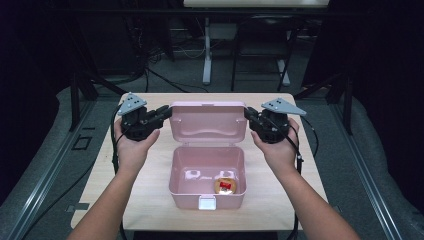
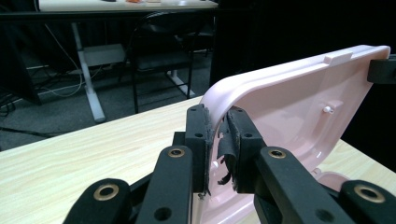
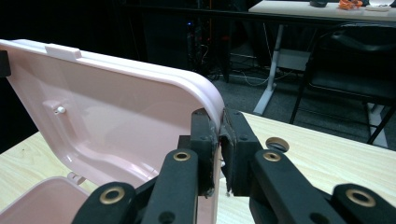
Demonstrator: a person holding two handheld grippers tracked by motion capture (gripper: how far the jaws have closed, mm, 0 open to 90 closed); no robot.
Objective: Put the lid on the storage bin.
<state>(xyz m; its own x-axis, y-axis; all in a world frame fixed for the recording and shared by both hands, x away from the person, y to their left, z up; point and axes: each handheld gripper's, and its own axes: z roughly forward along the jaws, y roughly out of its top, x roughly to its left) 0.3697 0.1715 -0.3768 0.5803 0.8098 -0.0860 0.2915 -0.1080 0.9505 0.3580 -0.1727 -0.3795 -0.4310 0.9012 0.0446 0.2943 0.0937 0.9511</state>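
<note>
In the middle of the wooden worktop (image 1: 150, 200) stands a pink plastic box (image 1: 207, 175), its hinged lid (image 1: 209, 122) swung up and standing nearly upright behind the open tub. The lid's hollow inner face looks toward the person, and a small white latch tab (image 1: 207, 202) sits on the tub's front wall. On the floor of the tub, toward its right front corner, lies a small round tan item with a red piece on top (image 1: 225, 186).

The left gripper (image 1: 167, 113) is at the lid's left edge; in the left gripper view that rounded pink edge (image 2: 219, 100) runs between the two black jaws, the left pad lies against it, and a slight gap shows at the frayed right pad (image 2: 233, 140), so the hold looks slack. The right gripper (image 1: 248, 114) meets the lid's right edge, and in the right gripper view its jaws sit close on either side of the rim (image 3: 215, 105), narrowly parted, pads against the plastic.

A hand holds each gripper from below, forearms coming in over the worktop's near edge. Beyond the far edge are a dark floor, cables and the white legs of another desk (image 1: 206, 55).
</note>
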